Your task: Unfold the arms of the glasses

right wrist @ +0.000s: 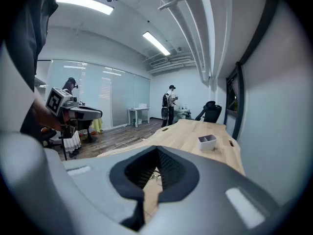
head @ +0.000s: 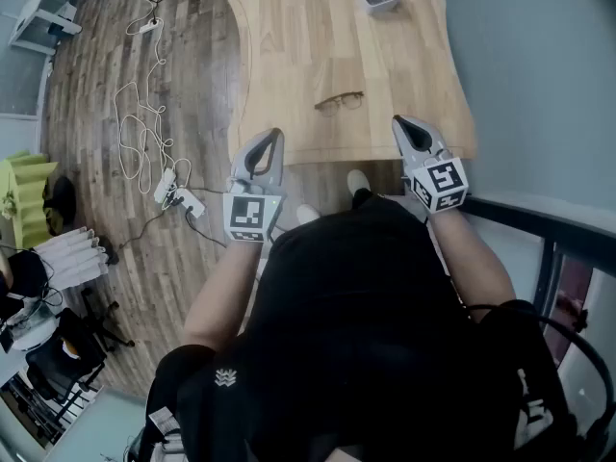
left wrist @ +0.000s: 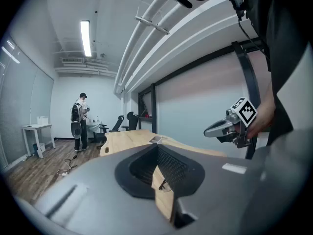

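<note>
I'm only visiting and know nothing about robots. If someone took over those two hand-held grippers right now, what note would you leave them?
Left gripper: shut, empty, held at the near edge of the wooden table.
Right gripper: shut, empty, at the same edge.
Glasses: lying on the table just beyond the two grippers, touched by neither; the arms look folded.
Done: nothing yet.
Left: reach the glasses, steady the frame and unfold both arms.
</note>
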The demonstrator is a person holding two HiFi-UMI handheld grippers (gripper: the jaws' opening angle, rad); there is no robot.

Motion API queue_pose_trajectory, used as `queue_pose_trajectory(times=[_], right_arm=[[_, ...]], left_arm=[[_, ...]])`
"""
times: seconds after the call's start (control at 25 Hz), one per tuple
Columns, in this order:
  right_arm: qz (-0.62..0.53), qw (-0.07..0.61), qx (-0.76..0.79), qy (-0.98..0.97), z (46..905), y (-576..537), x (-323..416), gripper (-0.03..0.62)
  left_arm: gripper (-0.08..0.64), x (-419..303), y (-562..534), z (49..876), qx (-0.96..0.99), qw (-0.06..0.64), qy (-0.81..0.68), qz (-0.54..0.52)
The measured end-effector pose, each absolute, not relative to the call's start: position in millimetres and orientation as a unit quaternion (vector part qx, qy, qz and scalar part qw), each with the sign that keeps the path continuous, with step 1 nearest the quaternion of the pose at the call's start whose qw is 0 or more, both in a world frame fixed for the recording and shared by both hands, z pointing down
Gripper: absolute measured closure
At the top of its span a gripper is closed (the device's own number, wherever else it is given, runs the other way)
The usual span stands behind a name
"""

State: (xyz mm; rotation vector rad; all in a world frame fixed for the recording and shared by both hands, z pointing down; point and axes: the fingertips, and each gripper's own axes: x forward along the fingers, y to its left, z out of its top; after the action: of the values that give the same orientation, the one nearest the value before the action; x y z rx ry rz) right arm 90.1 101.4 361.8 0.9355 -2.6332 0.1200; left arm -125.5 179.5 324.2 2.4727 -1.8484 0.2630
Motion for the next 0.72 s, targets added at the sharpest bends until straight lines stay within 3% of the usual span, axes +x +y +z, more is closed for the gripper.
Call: queue_pose_trajectory(times=[0.36, 0.72], right_arm=[[0.081, 0.182, 0.365, -0.91, 381, 95, 123, 0.592], [0.107, 0.19, 0.283, -0.934, 418, 34, 105, 0.591]], left_arm=[[0.554, -119, 173, 328, 0.799, 0.032, -0.596, 0.08], [0.554, -122, 128, 345, 0.748, 0.062, -0.652, 0.107]])
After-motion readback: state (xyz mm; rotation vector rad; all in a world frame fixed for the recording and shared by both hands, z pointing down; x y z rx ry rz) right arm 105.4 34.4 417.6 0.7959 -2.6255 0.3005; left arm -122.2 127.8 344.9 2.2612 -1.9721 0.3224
